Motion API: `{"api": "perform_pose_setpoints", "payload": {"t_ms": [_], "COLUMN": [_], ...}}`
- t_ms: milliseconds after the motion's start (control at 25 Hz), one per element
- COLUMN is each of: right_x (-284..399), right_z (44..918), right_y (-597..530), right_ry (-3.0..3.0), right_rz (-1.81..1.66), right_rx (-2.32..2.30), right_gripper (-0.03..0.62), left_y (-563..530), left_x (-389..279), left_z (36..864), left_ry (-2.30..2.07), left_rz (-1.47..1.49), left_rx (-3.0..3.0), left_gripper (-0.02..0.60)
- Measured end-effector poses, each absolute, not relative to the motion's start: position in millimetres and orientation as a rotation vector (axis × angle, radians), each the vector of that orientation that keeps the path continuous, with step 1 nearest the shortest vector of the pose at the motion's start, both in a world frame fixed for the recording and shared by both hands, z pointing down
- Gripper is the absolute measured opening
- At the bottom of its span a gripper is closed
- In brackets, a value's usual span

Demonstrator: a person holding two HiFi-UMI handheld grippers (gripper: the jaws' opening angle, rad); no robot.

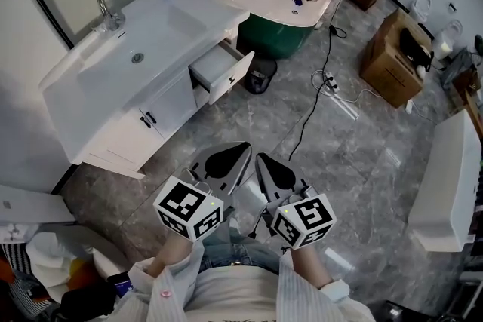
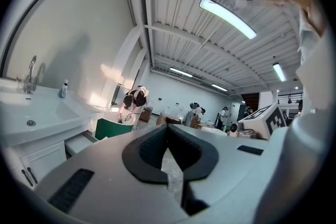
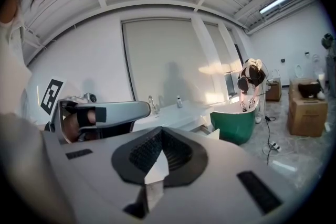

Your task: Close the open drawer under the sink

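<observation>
1 open white drawer (image 1: 223, 72) under the sink (image 1: 155, 25), contents unclear

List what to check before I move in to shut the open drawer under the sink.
1. White drawer pulled out of the white vanity cabinet: ok, open.
2. Left tool free: ok, jaws together, nothing held.
3. Right tool free: ok, jaws together, nothing held.
4. Tools near the drawer front: not ok, both apart from it, over the grey marble floor.
5. Black cable off the route: ok, it lies to the right.
6. Nothing sticking up from inside the drawer: cannot tell.
</observation>
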State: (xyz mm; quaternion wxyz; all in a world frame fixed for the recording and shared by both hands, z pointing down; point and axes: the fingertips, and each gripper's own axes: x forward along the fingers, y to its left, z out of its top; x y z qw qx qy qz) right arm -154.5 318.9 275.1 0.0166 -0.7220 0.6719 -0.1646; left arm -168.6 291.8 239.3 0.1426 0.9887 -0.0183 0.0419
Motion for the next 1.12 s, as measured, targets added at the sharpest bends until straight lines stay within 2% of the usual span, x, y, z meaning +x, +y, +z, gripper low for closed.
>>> {"api": "perform_pose_setpoints", "payload": {"t_ms": [560, 1120], "right_x": [-70, -27], "right_z": [284, 297], "right_y": [201, 145], "right_ry": [2.033, 1.957], "right_rz": [-0.588, -0.628], "right_rx": [-2.24, -2.3], "right_gripper": [0.009, 0.009], "left_y": [171, 106], "left_x": [-87, -46], "left_z": [245, 249], "left_ry": [-0.047, 0.001], "left_rz": [0.173, 0.173], "left_rx": [2.851, 2.854], "left_gripper": [0.015, 0.015]}}
